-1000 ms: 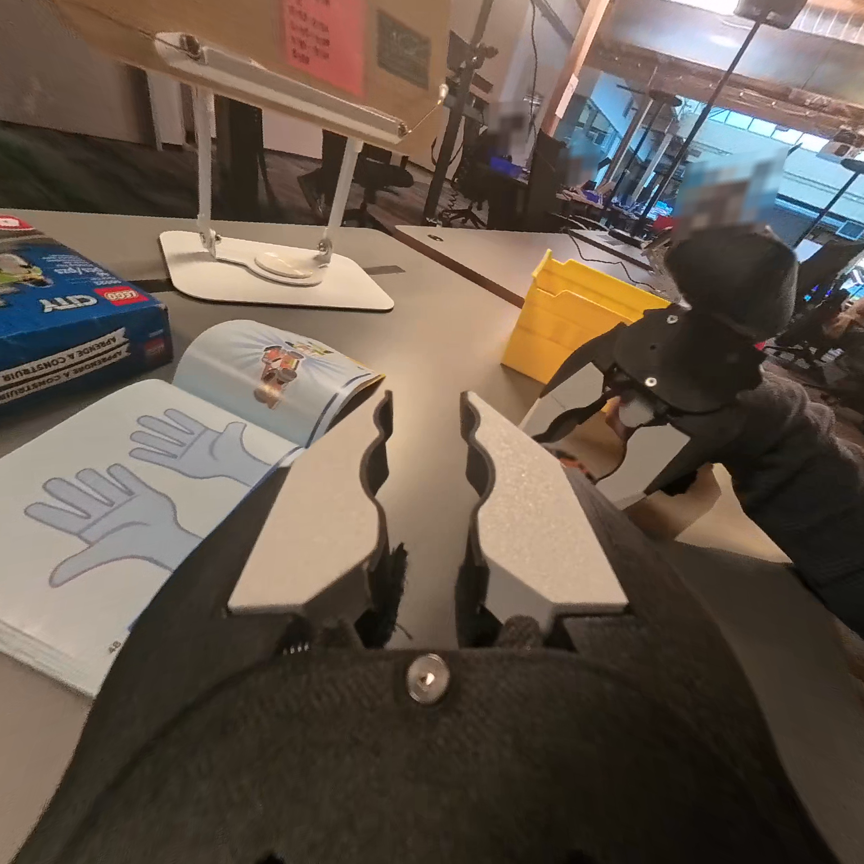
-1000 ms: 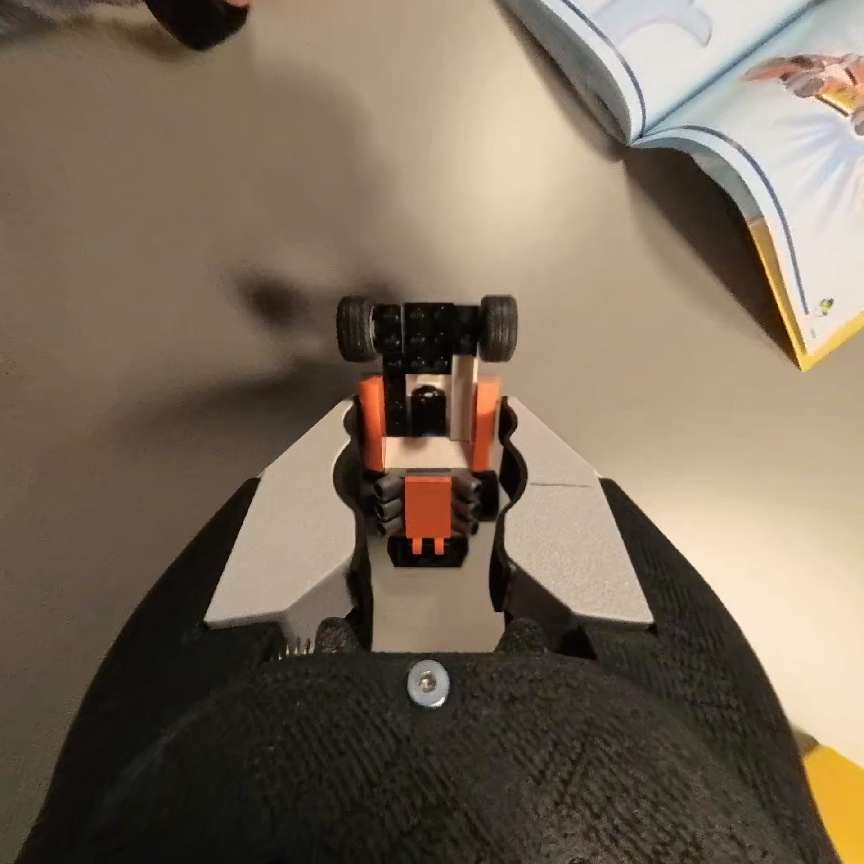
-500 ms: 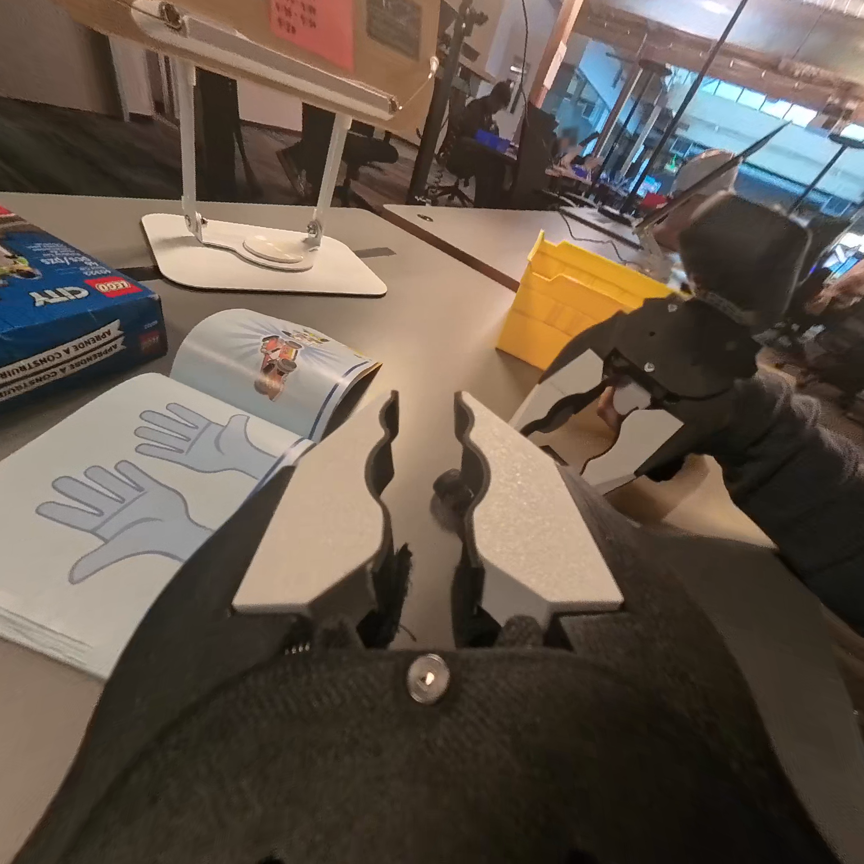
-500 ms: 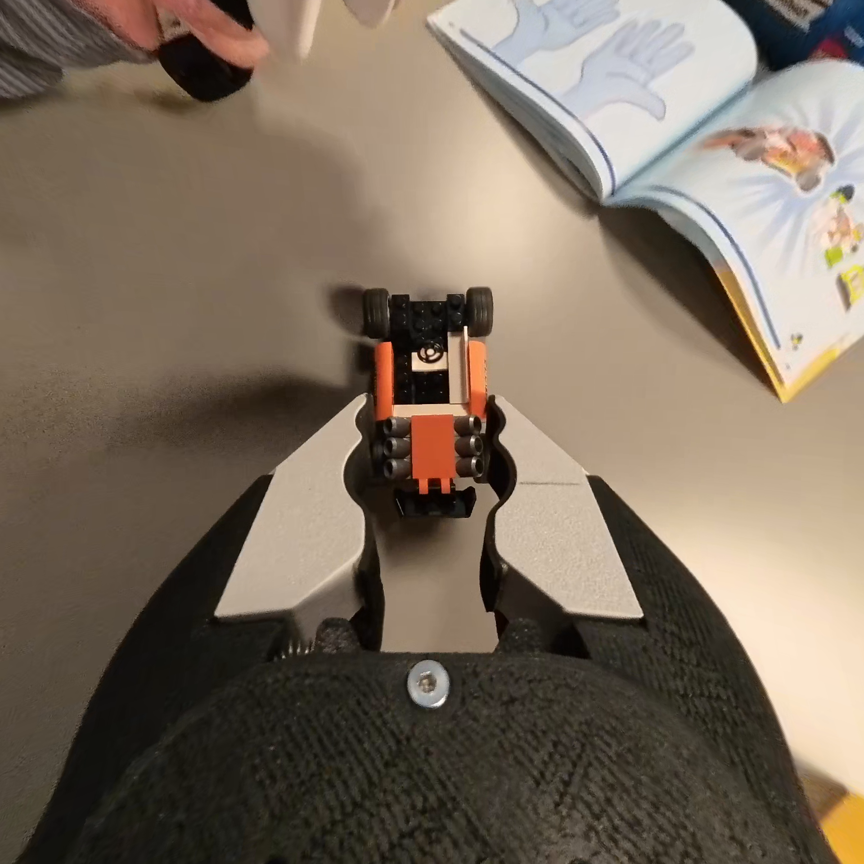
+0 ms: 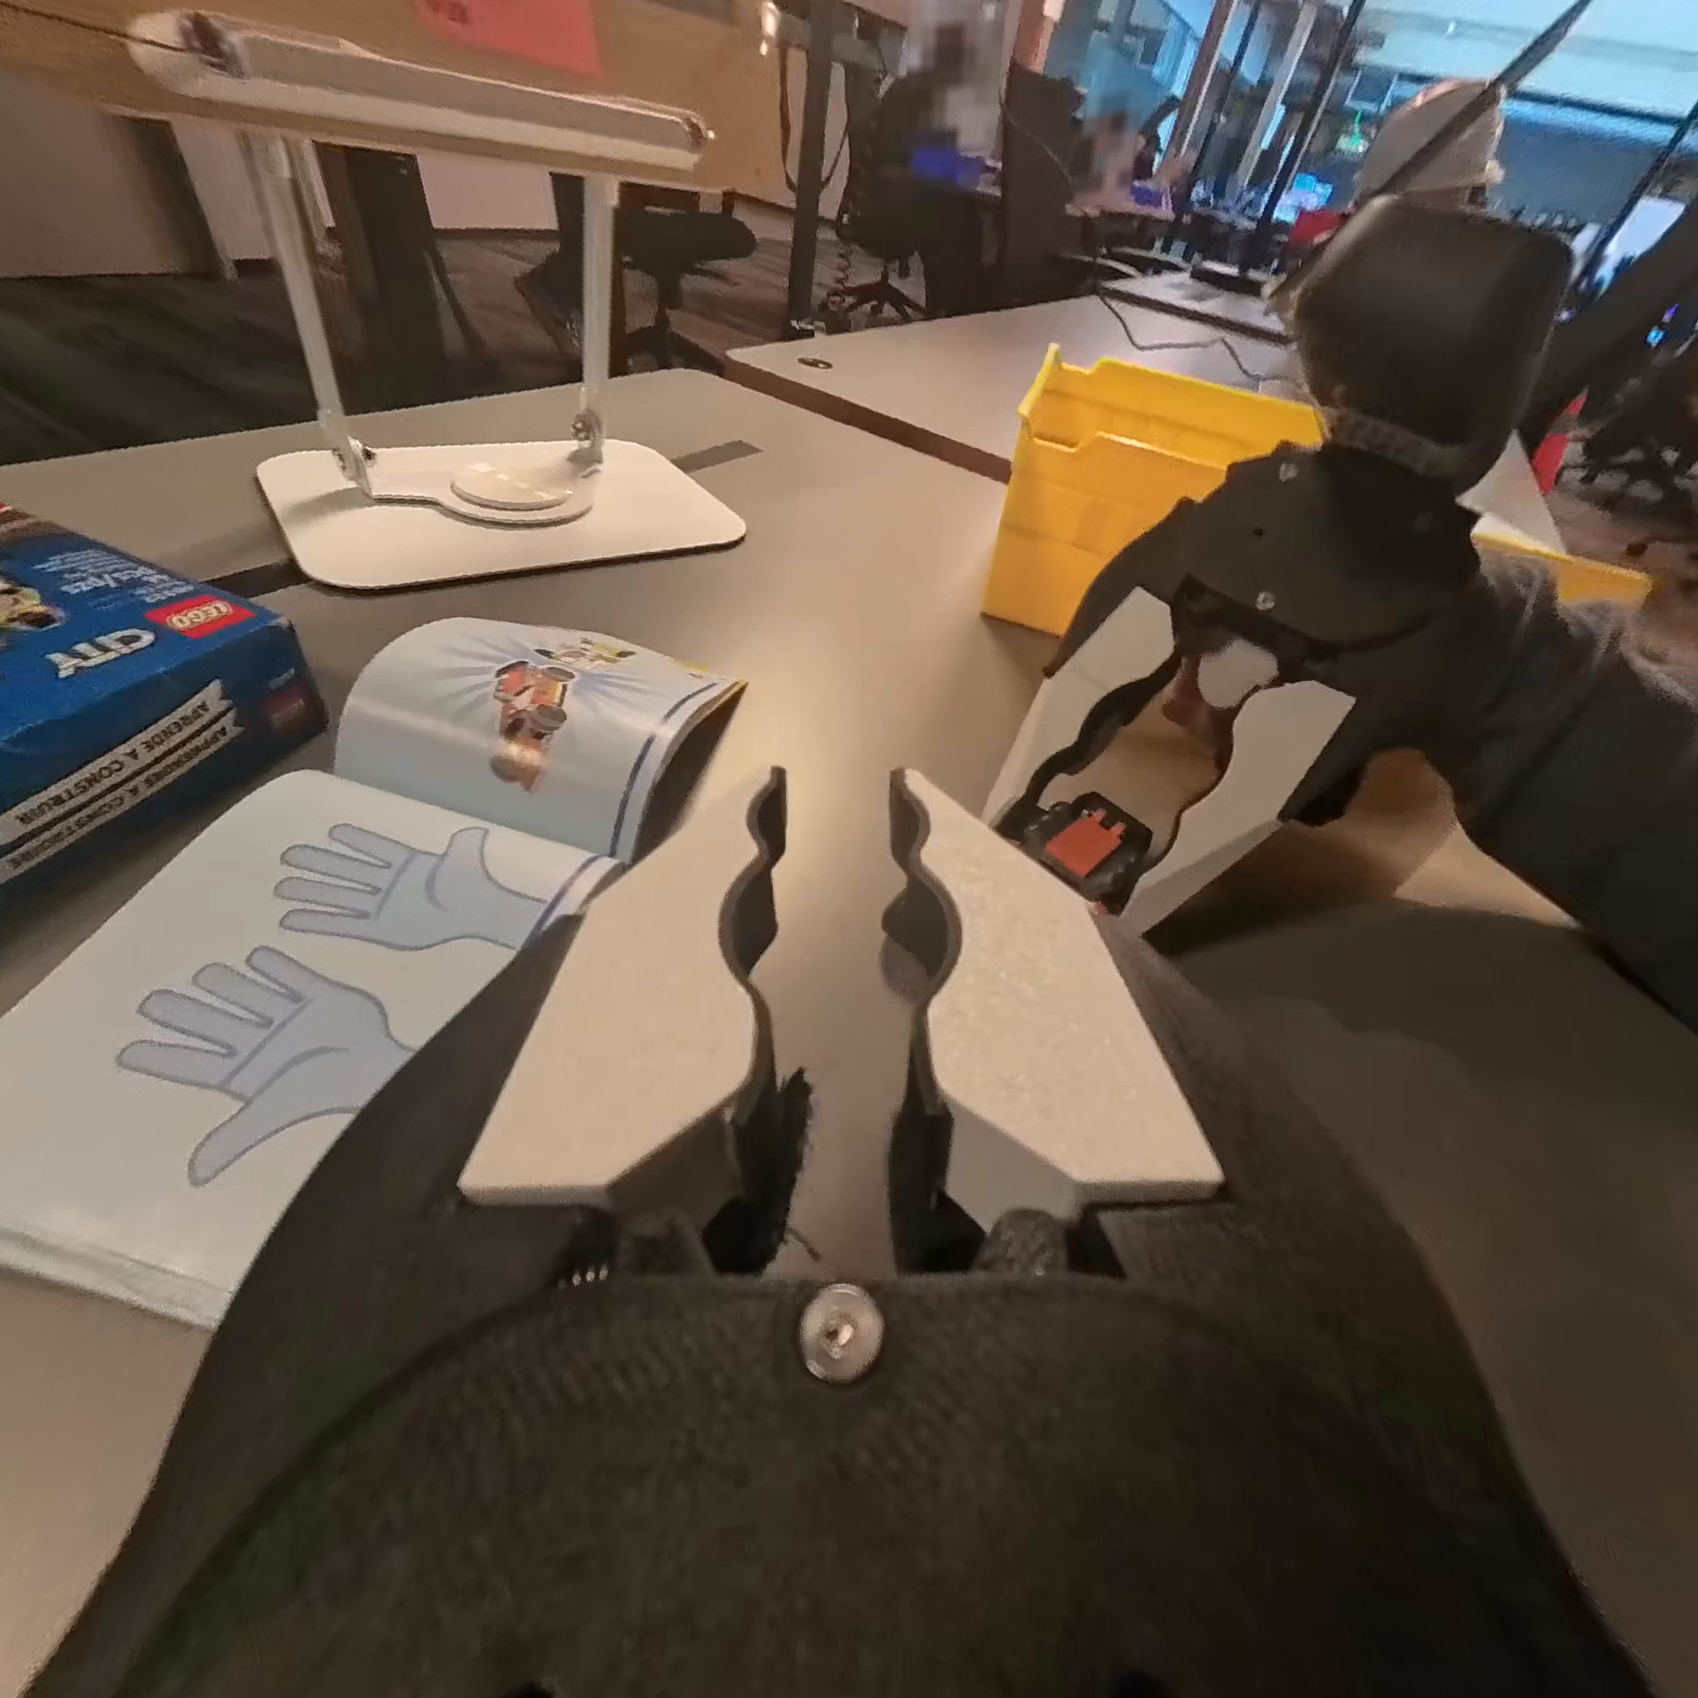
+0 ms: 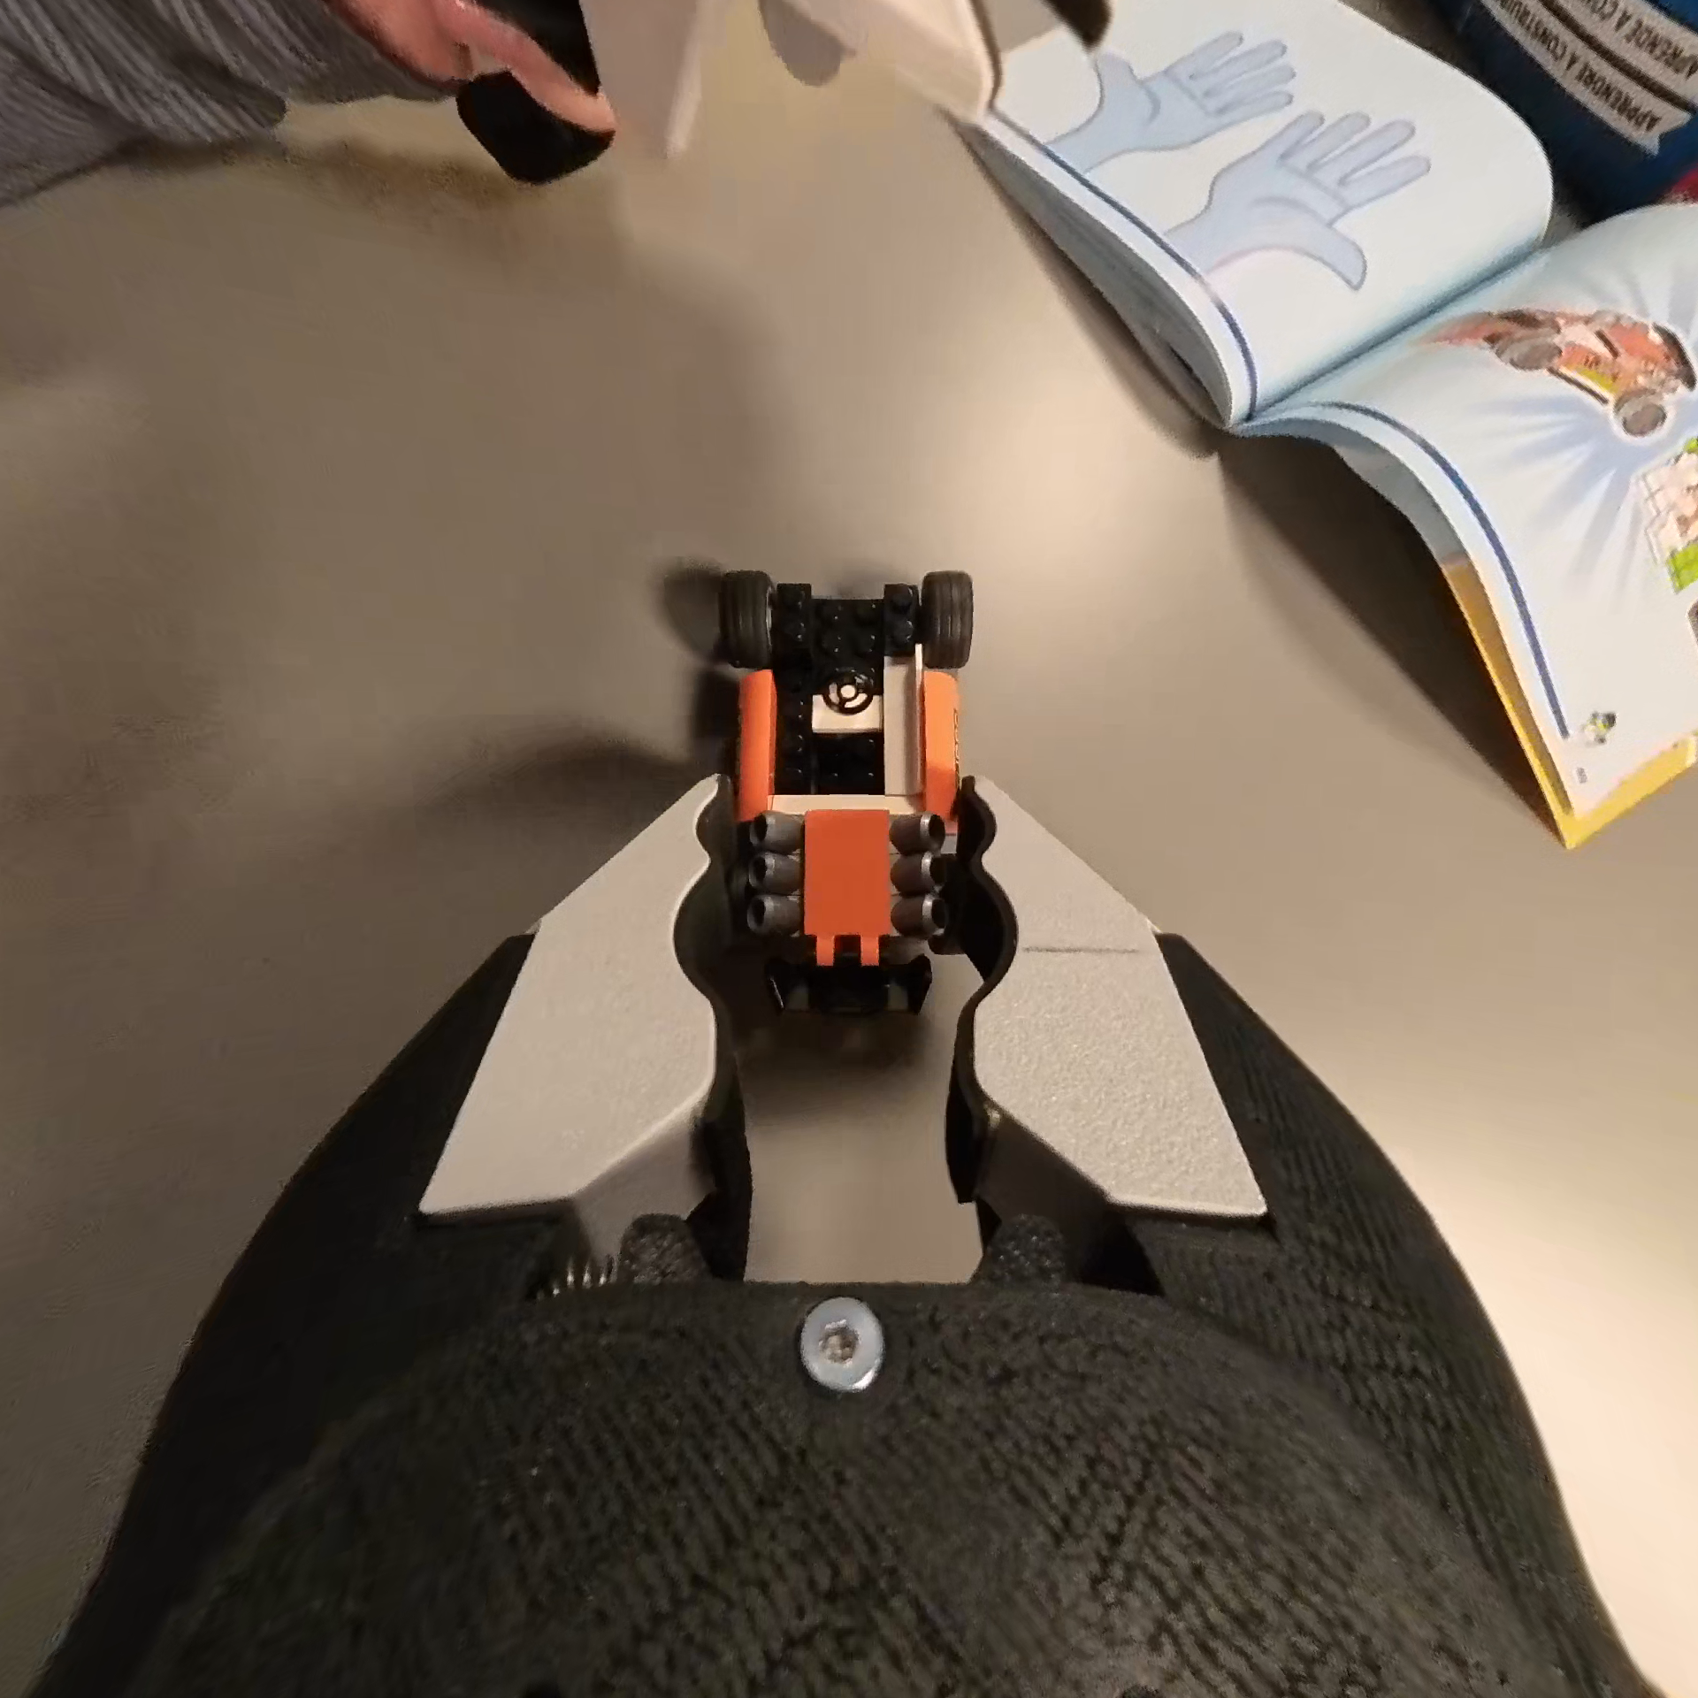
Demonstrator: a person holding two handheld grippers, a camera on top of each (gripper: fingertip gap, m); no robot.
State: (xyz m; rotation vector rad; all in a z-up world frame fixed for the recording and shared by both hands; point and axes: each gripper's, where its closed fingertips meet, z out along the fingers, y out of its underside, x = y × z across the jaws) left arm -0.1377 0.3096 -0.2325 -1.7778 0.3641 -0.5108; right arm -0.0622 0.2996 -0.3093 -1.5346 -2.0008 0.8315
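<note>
An orange and black toy brick car (image 6: pixel 845 735) sits between my right gripper's fingers (image 6: pixel 845 790), its front wheels sticking out past the tips. Both pads press on its orange sides, low over the grey table (image 6: pixel 367 551). In the left wrist view the right gripper (image 5: pixel 1084 864) stands tips-down on the table to the right, with the car (image 5: pixel 1089 841) in it. My left gripper (image 5: pixel 838 790) is open a narrow way, and bare table shows between its fingers. Its blurred white fingers (image 6: pixel 873 46) show at the top of the right wrist view.
An open instruction booklet (image 5: pixel 276 965) lies at the left, also in the right wrist view (image 6: pixel 1332 276). Behind it is a blue box (image 5: pixel 119 680). A white lamp stand (image 5: pixel 515 515) is at the back and a yellow bin (image 5: pixel 1121 496) at the back right. A person's hand (image 6: pixel 515 64) holds the left gripper.
My right fingers closed in on the car, which now sits nearer the tips than a second ago. My left fingers narrowed slightly, and the left gripper moved closer to the right one.
</note>
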